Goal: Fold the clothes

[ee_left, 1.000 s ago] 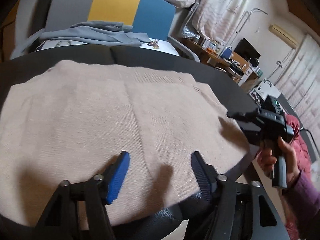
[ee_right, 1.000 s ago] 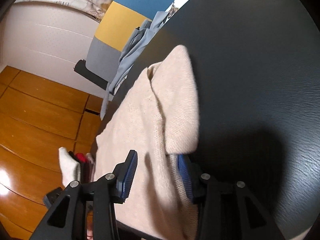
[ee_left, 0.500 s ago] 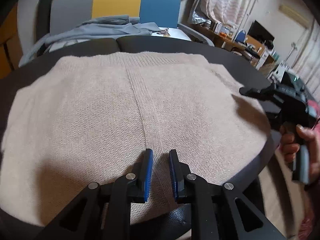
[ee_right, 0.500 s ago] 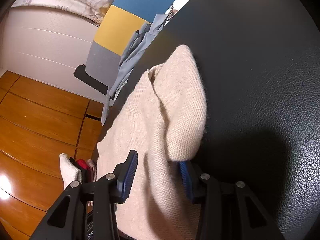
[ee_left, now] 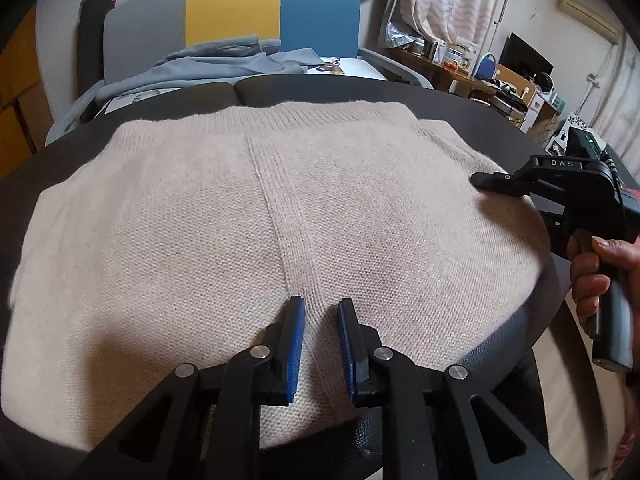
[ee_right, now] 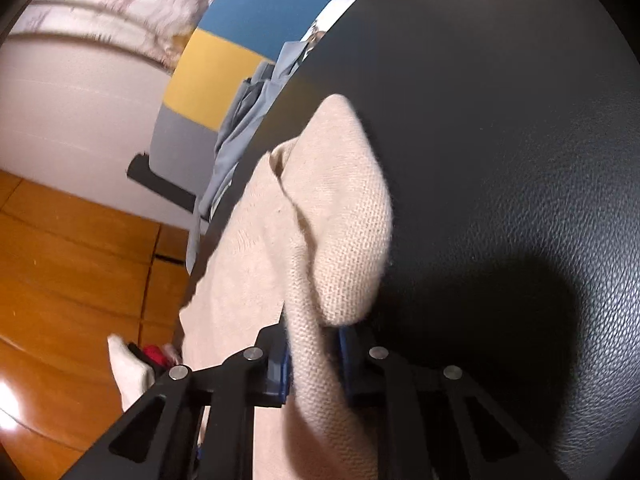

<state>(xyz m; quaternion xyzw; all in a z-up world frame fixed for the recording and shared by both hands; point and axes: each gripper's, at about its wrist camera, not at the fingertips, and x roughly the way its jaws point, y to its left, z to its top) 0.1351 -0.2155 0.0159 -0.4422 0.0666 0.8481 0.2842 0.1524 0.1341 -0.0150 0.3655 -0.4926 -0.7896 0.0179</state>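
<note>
— What carries the clothes?
— A black leather-like surface [ee_left: 60, 152], rounded at its edge, filling the middle of the frame.
— And what lies on it?
— A beige knitted sweater [ee_left: 200, 240], spread flat; its right corner [ee_right: 344, 216] is folded over.

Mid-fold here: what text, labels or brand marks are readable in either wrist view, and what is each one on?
"DAS": raised letters on the black body of the right gripper, seen in the left wrist view.
Printed sheet on the chair seat beside the grey-blue garment: a picture shows, any text too small to read.
Beige sweater: no label or print visible.
Right wrist view: no text.
</note>
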